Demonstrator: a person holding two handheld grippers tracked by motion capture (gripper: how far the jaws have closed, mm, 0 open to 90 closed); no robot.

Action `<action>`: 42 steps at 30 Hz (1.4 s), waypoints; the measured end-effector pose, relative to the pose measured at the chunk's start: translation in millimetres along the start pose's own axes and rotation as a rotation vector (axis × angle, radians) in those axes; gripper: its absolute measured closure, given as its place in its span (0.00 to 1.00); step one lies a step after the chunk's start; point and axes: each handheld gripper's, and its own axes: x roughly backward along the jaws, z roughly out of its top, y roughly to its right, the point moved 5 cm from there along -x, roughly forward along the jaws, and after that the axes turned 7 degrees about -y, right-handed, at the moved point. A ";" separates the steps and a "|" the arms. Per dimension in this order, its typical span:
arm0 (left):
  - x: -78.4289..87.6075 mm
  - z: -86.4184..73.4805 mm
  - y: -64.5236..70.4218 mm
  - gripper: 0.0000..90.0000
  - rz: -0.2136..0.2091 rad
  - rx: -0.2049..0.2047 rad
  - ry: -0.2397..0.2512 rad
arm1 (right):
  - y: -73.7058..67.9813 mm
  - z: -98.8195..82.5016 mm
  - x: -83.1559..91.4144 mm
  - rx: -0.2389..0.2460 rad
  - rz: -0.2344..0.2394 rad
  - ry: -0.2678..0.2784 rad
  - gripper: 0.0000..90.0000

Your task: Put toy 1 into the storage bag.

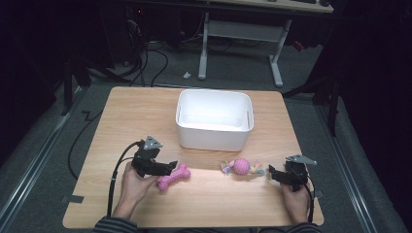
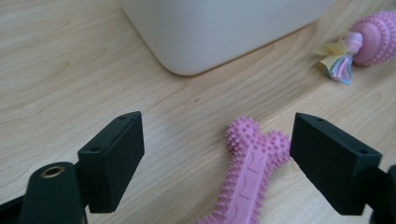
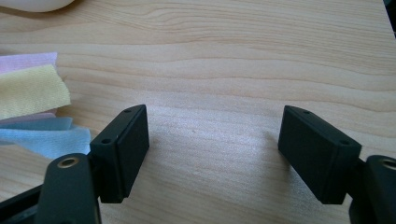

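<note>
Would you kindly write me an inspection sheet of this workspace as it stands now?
Surface: light wooden table, bare apart from three things.
Job's things: white plastic bin at centre back, its inside looks empty; pink spiked rubber bone at front left; pink knitted ball with pastel cloth tails at front right.
Clutter: nothing seen.
Grippers: left gripper open, bone's end between its fingers, not clamped; right gripper open over bare wood beside the cloth tails.
Cables: black cable trails from the left gripper.
Surroundings: dark room, grey floor, white-legged desk behind, floor cables.
</note>
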 end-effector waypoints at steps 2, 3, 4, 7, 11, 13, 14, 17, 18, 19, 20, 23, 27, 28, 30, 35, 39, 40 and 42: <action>5.5 1.8 3.3 0.19 0.007 -0.017 0.010 | 0.0 0.7 -0.5 -0.001 0.004 0.000 0.28; 7.9 2.2 5.0 0.19 0.008 -0.024 0.020 | -0.1 0.5 -0.4 0.000 0.004 0.000 0.28; 9.2 2.3 6.0 0.19 0.006 -0.028 0.028 | -0.5 0.0 0.0 0.004 0.004 0.000 0.28; 6.6 3.5 6.8 0.19 -0.002 -0.024 0.031 | -0.6 0.0 0.1 0.004 0.006 0.001 0.28; -4.4 -1.9 15.5 0.23 0.007 -0.064 -0.010 | -0.6 -0.2 0.2 0.006 0.007 0.001 0.28; -6.9 -4.6 16.9 0.24 0.018 -0.078 -0.015 | -0.6 -0.1 0.2 0.003 0.009 0.000 0.29; -7.7 -6.1 16.8 0.26 0.017 -0.074 -0.015 | -0.3 0.1 0.1 0.006 0.010 -0.001 0.29; -11.9 -6.3 15.6 0.28 0.009 -0.062 -0.026 | -0.5 0.1 0.0 0.005 0.009 0.001 0.29; -12.9 -5.4 16.0 0.28 0.010 -0.065 -0.029 | -0.5 0.1 0.1 0.006 0.009 -0.001 0.29; -14.1 -5.4 17.7 0.28 0.014 -0.074 -0.033 | -0.6 0.3 -0.2 0.004 0.010 0.001 0.29; -15.3 -7.0 20.2 0.28 0.023 -0.083 -0.041 | -0.6 0.4 -0.1 0.004 0.010 0.000 0.29; -17.8 -15.4 23.5 0.27 0.041 -0.098 -0.053 | -1.4 -0.6 0.4 0.011 0.010 0.001 0.28; -26.3 -24.0 22.2 0.28 0.046 -0.091 -0.083 | -1.4 -0.5 0.4 0.009 0.011 0.000 0.28; -28.8 -25.8 23.9 0.29 0.052 -0.106 -0.098 | -1.4 -0.6 0.5 0.009 0.011 -0.001 0.28; -34.3 -29.0 27.1 0.31 0.074 -0.140 -0.131 | -1.3 -0.5 0.4 0.011 0.010 0.001 0.28; -40.4 -31.0 28.3 0.32 0.055 -0.158 -0.150 | -1.5 -0.6 0.5 0.010 0.011 0.000 0.28; -46.5 -33.5 28.5 0.32 0.047 -0.167 -0.175 | -1.4 -0.6 0.5 0.010 0.010 0.000 0.28; -48.4 -35.1 28.4 0.32 0.045 -0.173 -0.185 | -1.4 -0.6 0.5 0.011 0.010 0.000 0.28; -51.7 -38.8 26.9 0.35 0.043 -0.168 -0.187 | -1.4 -0.5 0.4 0.011 0.010 0.001 0.28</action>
